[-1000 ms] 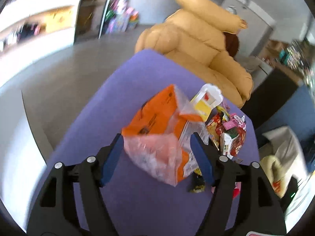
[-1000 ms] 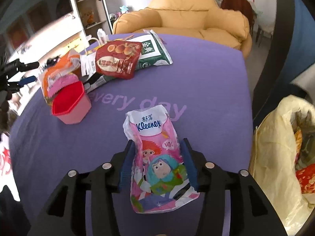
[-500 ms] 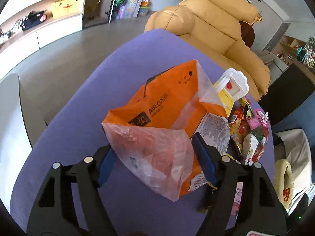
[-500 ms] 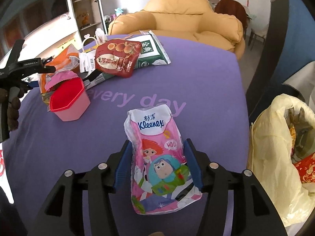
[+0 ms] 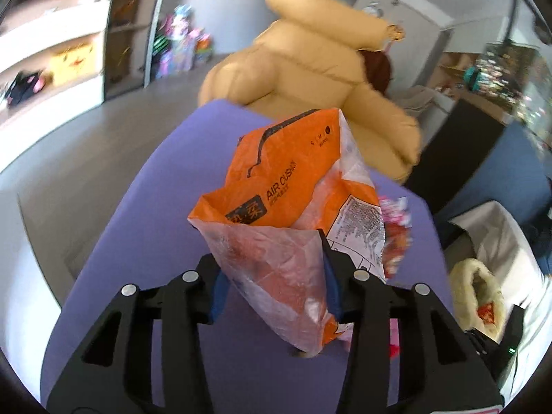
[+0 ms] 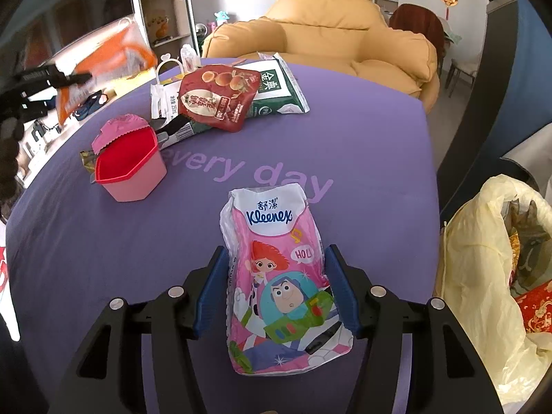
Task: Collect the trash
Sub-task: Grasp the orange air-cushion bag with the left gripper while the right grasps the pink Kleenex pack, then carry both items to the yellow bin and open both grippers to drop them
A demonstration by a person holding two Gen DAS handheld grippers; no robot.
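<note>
1. On our far left, the left gripper point(image 5: 272, 276) has just been closing, and its blue pads now pinch the crumpled lower end of the orange plastic bag point(image 5: 296, 200). The right wrist view shows that bag point(image 6: 114, 55) raised off the purple table point(image 6: 345, 145), so we judge it held and already lifted.
2. That bag looks empty, thin and floppy. We expect it to weigh almost nothing, to sag and swing, and to slide in the pads if we pinch only one slick layer. Gathering several folds at the bunched end, as now, seems the safest hold.
3. Moving right, a pink cup point(image 6: 129, 169) with a peeled foil lid stands on the table. It looks stiff and light, and its rim is where we would grip it.
4. Behind it lies a heap of wrappers: a dark red pouch point(image 6: 217, 98) resting on a green and white pack point(image 6: 276, 93). Both look flat and limp, best taken by an edge.
5. In front, the right gripper point(image 6: 276, 289) stands open, its pads on either side of the pink tissue pack point(image 6: 276, 276) and not pressing it. The pack lies flat on the table.
6. We judge this pack soft, light and squashy with a glossy skin, so we would close across its middle, firmly enough to dent it.
7. At far right, the yellow trash bag point(image 6: 483, 276) hangs open beside the table, close to the tissue pack.
</note>
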